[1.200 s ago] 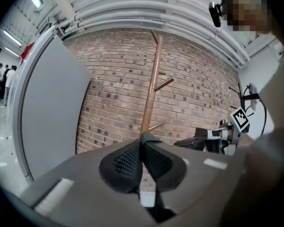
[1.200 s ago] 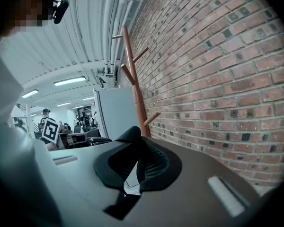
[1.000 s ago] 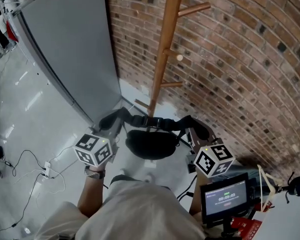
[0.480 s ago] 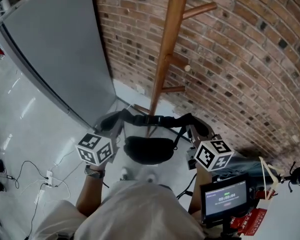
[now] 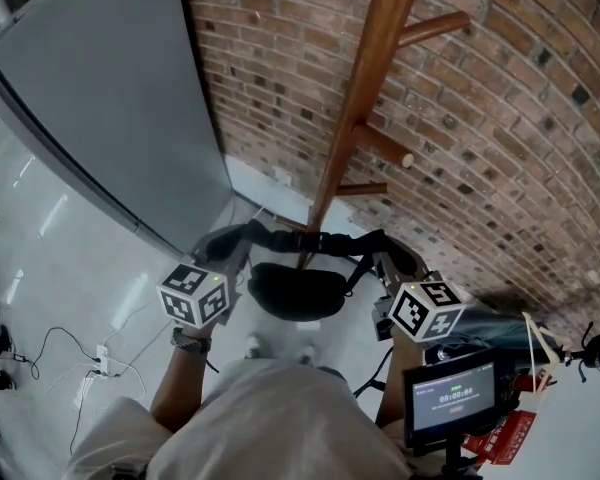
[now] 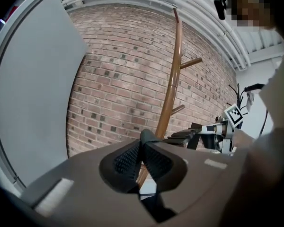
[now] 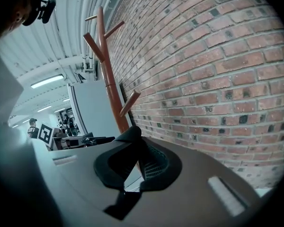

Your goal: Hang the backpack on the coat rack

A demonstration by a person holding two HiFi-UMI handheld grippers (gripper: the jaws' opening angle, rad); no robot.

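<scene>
Between our two tools the backpack [image 5: 298,288] hangs in the air. It is a dark, rounded bundle slung below its black strap [image 5: 315,240], which runs from one tool across to the other. Our left tool [image 6: 141,146] has its jaws pressed narrowly together on one end of that strap, and the webbing pokes up between the ribbed pads. Our right tool [image 7: 138,148] is clamped just as tightly on the other end. The two tools alone carry the backpack, which is not yet on any peg.

Straight ahead of both tools, just beyond the strap, the wooden coat rack [image 5: 365,108] rises in front of a brick wall [image 5: 500,148]. One short peg [image 5: 385,148] juts out above the tools and towards the right one, with a longer arm higher up. We cannot tell whether the strap touches the pole.

Out past the left tool a grey panel [image 5: 110,98] stands on the pale floor [image 5: 70,268], where thin cables [image 5: 90,353] trail. Behind the right tool, close to our body, a small lit screen [image 5: 450,396] faces us.
</scene>
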